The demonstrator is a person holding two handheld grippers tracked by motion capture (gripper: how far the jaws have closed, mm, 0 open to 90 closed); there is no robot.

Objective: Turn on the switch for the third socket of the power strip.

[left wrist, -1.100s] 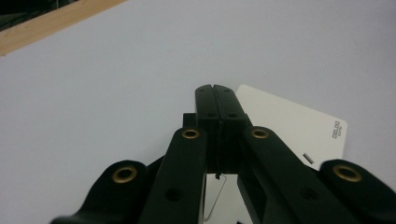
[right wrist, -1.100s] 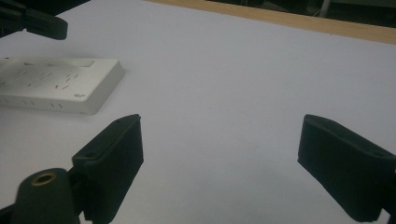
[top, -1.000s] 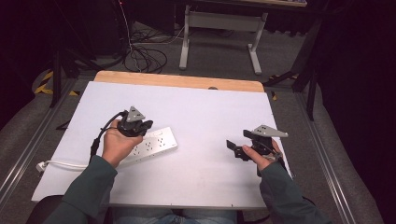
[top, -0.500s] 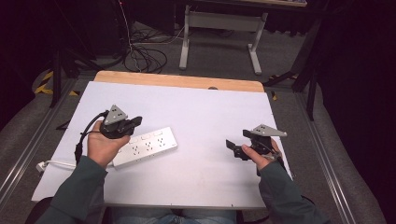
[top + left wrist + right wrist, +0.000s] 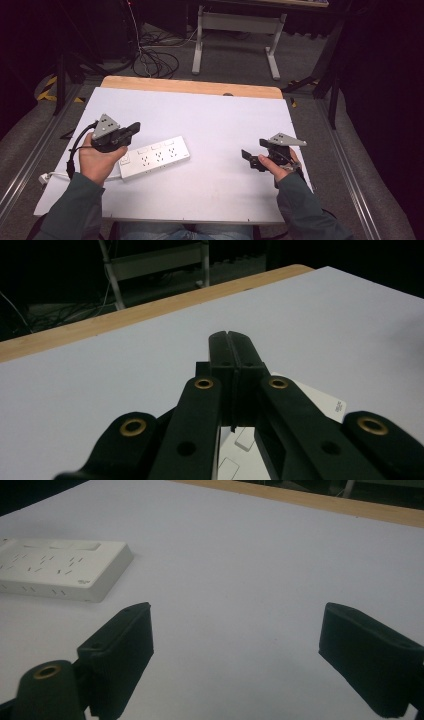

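A white power strip [image 5: 155,157] lies flat on the white table [image 5: 215,120], left of centre, with its cable running off to the left. My left gripper [image 5: 134,128] hovers above the strip's left end; its jaws are pressed together with nothing between them [image 5: 231,347], and the strip [image 5: 320,400] peeks out beneath them. My right gripper [image 5: 246,156] rests near the table's right edge, pointing left. Its two jaws stand wide apart and empty [image 5: 235,645], with the strip [image 5: 60,570] farther off to their left.
A wooden strip [image 5: 190,86] edges the table's far side. Beyond it on the floor stand a metal stand [image 5: 235,35] and a tangle of cables [image 5: 155,60]. The white cable [image 5: 55,176] trails to the table's left edge.
My left hand has moved left and risen a little, drawing back from over the power strip's middle to its left end. The right hand has stayed where it was.
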